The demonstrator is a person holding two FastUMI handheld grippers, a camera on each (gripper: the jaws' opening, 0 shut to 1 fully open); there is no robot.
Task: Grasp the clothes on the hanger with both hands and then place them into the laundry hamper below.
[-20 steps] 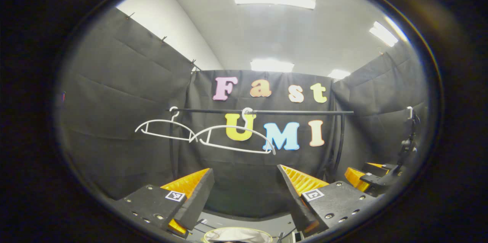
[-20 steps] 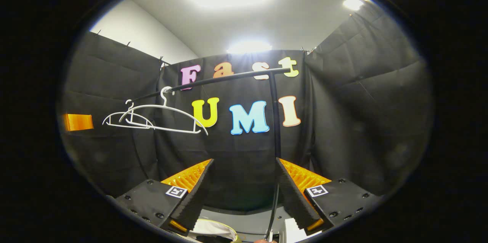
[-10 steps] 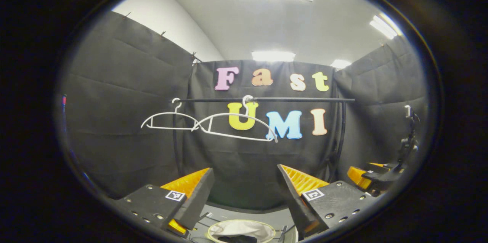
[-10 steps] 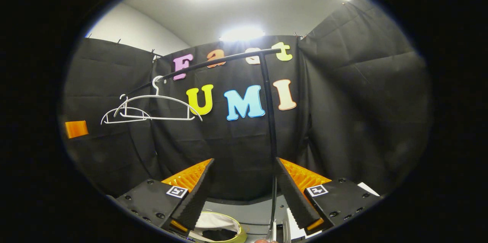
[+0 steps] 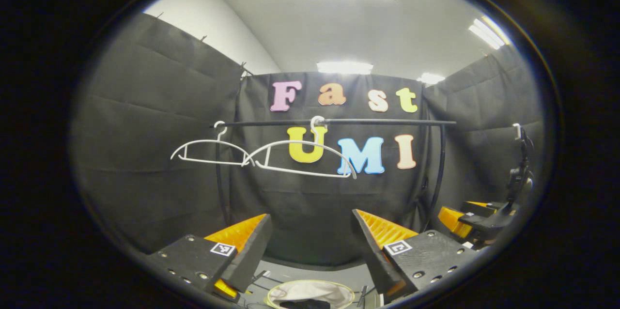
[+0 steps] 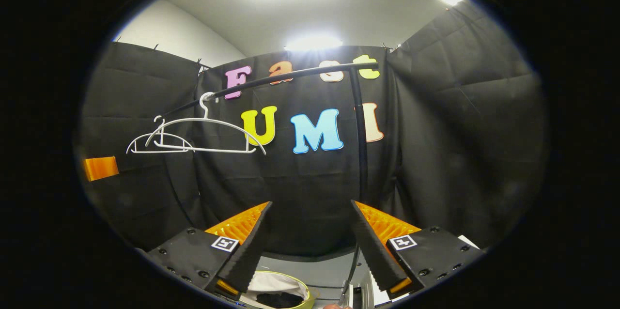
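Two bare white hangers hang on a black rail; they also show as hangers on the rail in the right gripper view. Below, a round white hamper with a yellow rim holds dark cloth; the hamper sits at the bottom of the right gripper view too. My left gripper is open and holds nothing. My right gripper is open and holds nothing. The right gripper also appears far right in the left gripper view.
Black cloth walls close the booth on three sides. The rail's black upright posts stand at its ends. A grey floor lies around the hamper. An orange piece of the other gripper shows at the left of the right gripper view.
Both views have tipped downward, so the rail and hangers sit higher and more of the hamper with dark cloth shows. Both grippers stay open.
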